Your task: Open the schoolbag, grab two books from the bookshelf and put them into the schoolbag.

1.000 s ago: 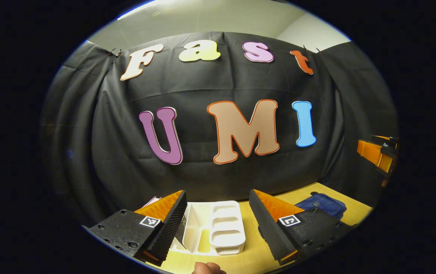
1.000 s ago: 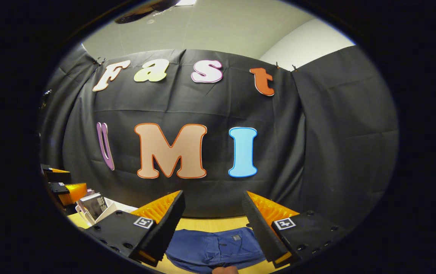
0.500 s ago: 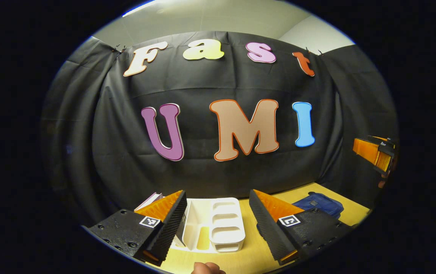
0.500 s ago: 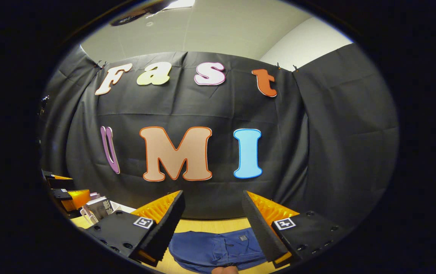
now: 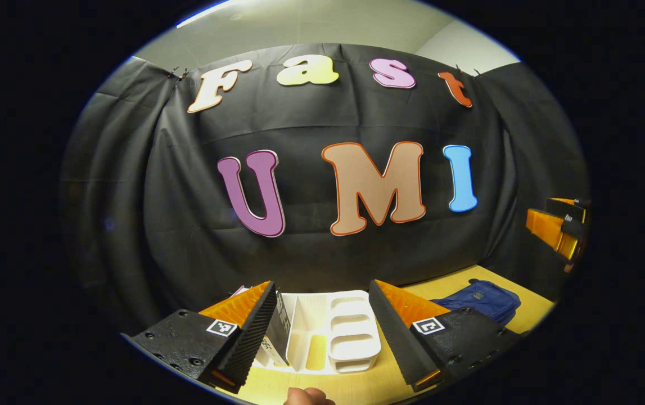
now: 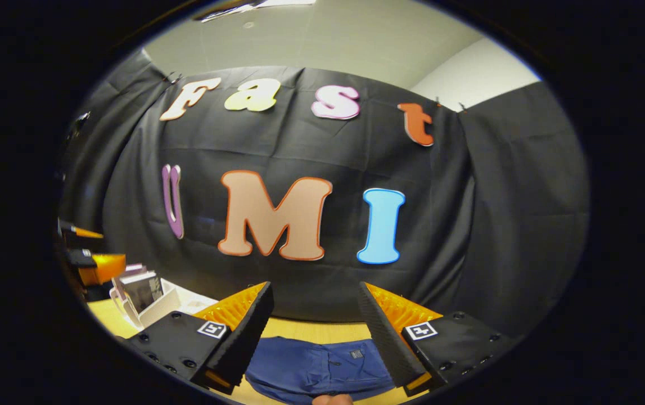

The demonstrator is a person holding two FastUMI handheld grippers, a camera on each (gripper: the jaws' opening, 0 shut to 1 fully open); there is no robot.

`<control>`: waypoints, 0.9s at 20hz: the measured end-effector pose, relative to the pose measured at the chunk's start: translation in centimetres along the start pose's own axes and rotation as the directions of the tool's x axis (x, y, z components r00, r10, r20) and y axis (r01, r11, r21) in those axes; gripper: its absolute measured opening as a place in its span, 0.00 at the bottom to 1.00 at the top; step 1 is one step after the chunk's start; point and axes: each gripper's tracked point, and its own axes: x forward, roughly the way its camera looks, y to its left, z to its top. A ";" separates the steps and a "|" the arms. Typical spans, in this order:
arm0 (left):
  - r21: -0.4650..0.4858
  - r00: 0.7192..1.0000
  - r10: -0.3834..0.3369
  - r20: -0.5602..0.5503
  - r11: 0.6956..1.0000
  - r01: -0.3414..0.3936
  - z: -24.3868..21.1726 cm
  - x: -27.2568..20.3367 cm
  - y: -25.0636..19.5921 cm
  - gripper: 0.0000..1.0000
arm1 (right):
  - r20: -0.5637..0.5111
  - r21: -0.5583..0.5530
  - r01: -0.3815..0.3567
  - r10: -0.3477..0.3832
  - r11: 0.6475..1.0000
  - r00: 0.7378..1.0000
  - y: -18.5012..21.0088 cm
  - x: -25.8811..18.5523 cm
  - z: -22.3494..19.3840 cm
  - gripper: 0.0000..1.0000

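While both hand-held grippers hover above the wooden surface (image 5: 356, 388), nothing is held between their fingers. Seen from the left gripper view, the left hand-held gripper (image 5: 322, 326) has its fingers spread wide apart, framing a white bookshelf (image 5: 330, 332) at 6 o'clock. A book (image 5: 279, 329) stands upright in the bookshelf's left section, just beside the left finger. A blue schoolbag (image 5: 482, 298) lies flat on the surface at 4 o'clock, well apart from the bookshelf. Seen from the right gripper view, the right hand-held gripper (image 6: 314, 329) is likewise spread wide, with the schoolbag (image 6: 322, 368) lying between its fingers at 6 o'clock. At 8 o'clock stands the bookshelf (image 6: 156, 304), books (image 6: 142, 287) upright in it.
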 end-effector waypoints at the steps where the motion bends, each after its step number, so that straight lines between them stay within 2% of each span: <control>1: 0.000 1.000 -0.001 -0.003 1.000 0.001 -0.1 0.1 0.1 0.96 | -0.026 -0.058 -0.033 0.031 0.998 0.999 0.5 0.5 -1.2 0.98; 5: 0.005 1.000 0.002 -0.013 1.000 -0.002 -0.3 0.5 0.6 0.96 | -0.090 -0.291 -0.127 0.105 0.948 0.990 1.7 0.6 -4.8 0.98; 6: 0.007 1.000 0.001 -0.016 1.000 -0.001 -0.4 0.6 0.6 0.96 | -0.102 -0.338 -0.153 0.125 0.929 0.987 2.1 0.4 -5.6 0.95; 7: 0.008 1.000 0.004 -0.017 1.000 -0.004 -0.4 0.6 0.7 0.96 | -0.116 -0.380 -0.186 0.153 0.906 0.981 2.8 0.2 -6.8 0.98; 9: 0.008 1.000 0.009 -0.024 1.000 -0.008 -0.7 0.7 1.0 0.96 | -0.187 -0.439 -0.275 0.213 0.855 0.959 4.5 0.1 -9.9 0.98; 10: 0.008 0.999 0.011 -0.031 1.000 -0.011 -0.9 0.7 1.2 0.96 | -0.219 -0.469 -0.300 0.220 0.831 0.951 5.0 -0.1 -11.6 0.98; 11: 0.006 0.999 0.018 -0.036 1.000 -0.018 -1.0 0.6 1.5 1.00 | -0.246 -0.513 -0.311 0.211 0.800 0.946 5.1 -0.3 -13.5 0.99; 13: 0.005 0.998 0.036 -0.042 0.999 -0.036 -1.1 0.6 2.1 0.97 | -0.296 -0.588 -0.361 0.222 0.724 0.929 6.0 -0.4 -16.9 0.99; 16: 0.011 0.997 0.057 -0.050 0.998 -0.056 -1.5 0.6 2.8 0.97 | -0.400 -0.667 -0.481 0.271 0.570 0.876 8.0 -1.2 -22.2 0.99; 18: 0.014 0.996 0.077 -0.053 0.997 -0.077 -1.6 0.5 3.5 0.97 | -0.436 -0.700 -0.527 0.296 0.482 0.850 8.9 -1.3 -25.3 1.00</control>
